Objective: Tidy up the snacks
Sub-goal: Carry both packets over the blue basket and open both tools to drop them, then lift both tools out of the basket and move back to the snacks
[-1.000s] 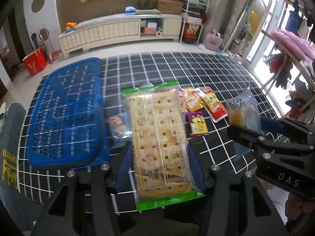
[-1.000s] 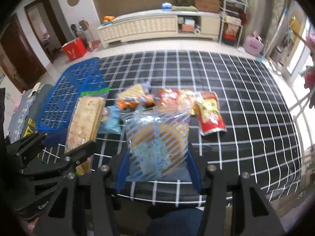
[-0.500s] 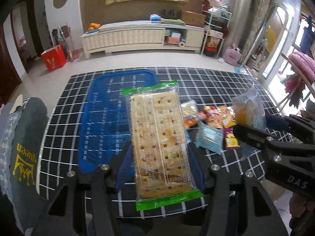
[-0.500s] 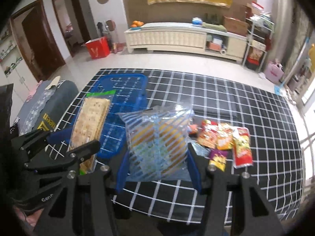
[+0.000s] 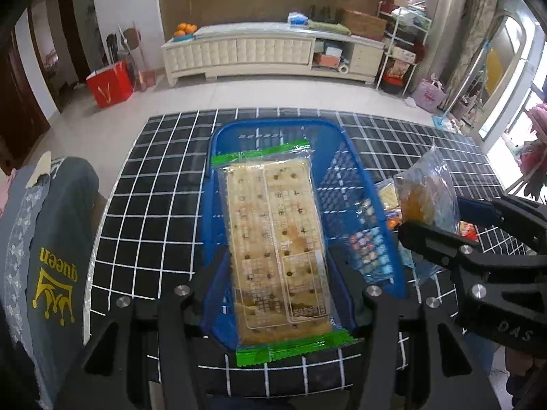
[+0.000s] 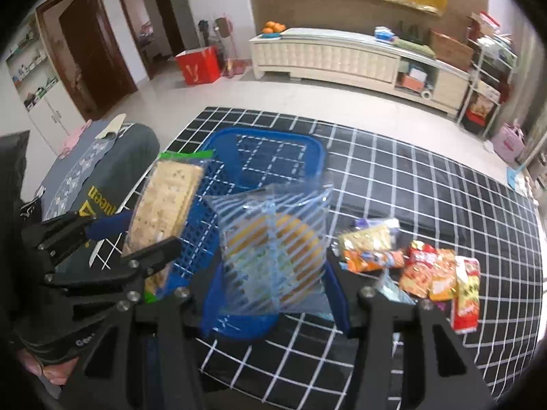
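Observation:
My left gripper (image 5: 277, 273) is shut on a long cracker pack with green ends (image 5: 275, 239) and holds it above the blue plastic basket (image 5: 345, 184). My right gripper (image 6: 273, 280) is shut on a clear blue-striped bag with an orange pastry inside (image 6: 273, 235), held just right of the basket (image 6: 273, 153). The cracker pack also shows in the right wrist view (image 6: 164, 212), and the striped bag in the left wrist view (image 5: 427, 194). Several small snack packets (image 6: 427, 270) lie on the table right of the basket.
The table has a black cloth with a white grid (image 6: 410, 177). A grey chair back with a yellow "queen" print (image 5: 51, 266) stands at the table's left edge. A white sideboard (image 5: 266, 54) and a red bag (image 5: 109, 83) stand on the floor beyond.
Both grippers have moved left with their packs, from over the loose snacks to the basket. The cracker pack now hangs over the basket, the striped bag beside it.

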A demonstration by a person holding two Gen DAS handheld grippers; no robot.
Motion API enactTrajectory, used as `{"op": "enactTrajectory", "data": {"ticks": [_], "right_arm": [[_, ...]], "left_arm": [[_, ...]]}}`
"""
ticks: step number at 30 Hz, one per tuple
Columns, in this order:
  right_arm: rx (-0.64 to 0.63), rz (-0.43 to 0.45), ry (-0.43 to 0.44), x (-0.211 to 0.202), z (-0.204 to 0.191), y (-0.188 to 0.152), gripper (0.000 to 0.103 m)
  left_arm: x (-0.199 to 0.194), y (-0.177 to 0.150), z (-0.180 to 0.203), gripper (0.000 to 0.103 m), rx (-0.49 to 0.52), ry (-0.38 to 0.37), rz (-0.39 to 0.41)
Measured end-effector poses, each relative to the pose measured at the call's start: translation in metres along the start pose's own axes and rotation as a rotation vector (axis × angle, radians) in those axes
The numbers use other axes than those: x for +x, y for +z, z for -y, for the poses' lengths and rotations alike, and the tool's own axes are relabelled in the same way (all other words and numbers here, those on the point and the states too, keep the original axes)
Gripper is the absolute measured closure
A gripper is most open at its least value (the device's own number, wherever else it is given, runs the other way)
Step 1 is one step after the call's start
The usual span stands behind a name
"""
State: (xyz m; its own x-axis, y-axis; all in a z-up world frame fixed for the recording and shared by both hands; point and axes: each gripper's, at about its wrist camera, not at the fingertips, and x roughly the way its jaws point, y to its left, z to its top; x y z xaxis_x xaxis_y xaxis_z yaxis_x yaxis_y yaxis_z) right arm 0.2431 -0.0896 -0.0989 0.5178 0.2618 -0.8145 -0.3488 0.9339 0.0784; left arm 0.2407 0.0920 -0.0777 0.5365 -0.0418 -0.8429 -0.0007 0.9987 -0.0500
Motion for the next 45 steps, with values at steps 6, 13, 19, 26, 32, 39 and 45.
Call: {"op": "enactTrajectory", "data": {"ticks": [6, 13, 19, 26, 32, 39, 45], "right_arm": [[-0.023, -0.033, 0.017, 0.023, -0.001, 0.005, 0.045], [-0.039, -0.078, 0.007, 0.043, -0.004, 0.011, 0.045], [-0.039, -0.091, -0.012, 0.046, 0.001, 0.014, 0.045], [-0.038, -0.096, -0.016, 0.049, 0.001, 0.013, 0.039], [-0.059, -0.069, -0.034, 0.041, -0.002, 0.016, 0.019], [-0.035, -0.030, -0.049, 0.018, -0.001, 0.011, 0.011], [-0.005, 0.018, -0.080, -0.021, 0.005, 0.002, 0.011]], "left_arm": [[0.022, 0.001, -0.014, 0.050, -0.008, -0.028, -0.035], [0.035, 0.001, -0.016, 0.050, -0.009, -0.023, -0.059], [0.038, 0.000, -0.021, 0.050, -0.039, -0.063, -0.084], [0.037, -0.002, -0.019, 0.049, -0.020, -0.044, -0.082], [0.033, -0.004, -0.022, 0.049, -0.018, -0.032, -0.081], [0.008, -0.006, -0.017, 0.049, -0.007, -0.018, -0.042], [-0.023, -0.010, -0.006, 0.049, 0.001, -0.021, -0.002]]}}
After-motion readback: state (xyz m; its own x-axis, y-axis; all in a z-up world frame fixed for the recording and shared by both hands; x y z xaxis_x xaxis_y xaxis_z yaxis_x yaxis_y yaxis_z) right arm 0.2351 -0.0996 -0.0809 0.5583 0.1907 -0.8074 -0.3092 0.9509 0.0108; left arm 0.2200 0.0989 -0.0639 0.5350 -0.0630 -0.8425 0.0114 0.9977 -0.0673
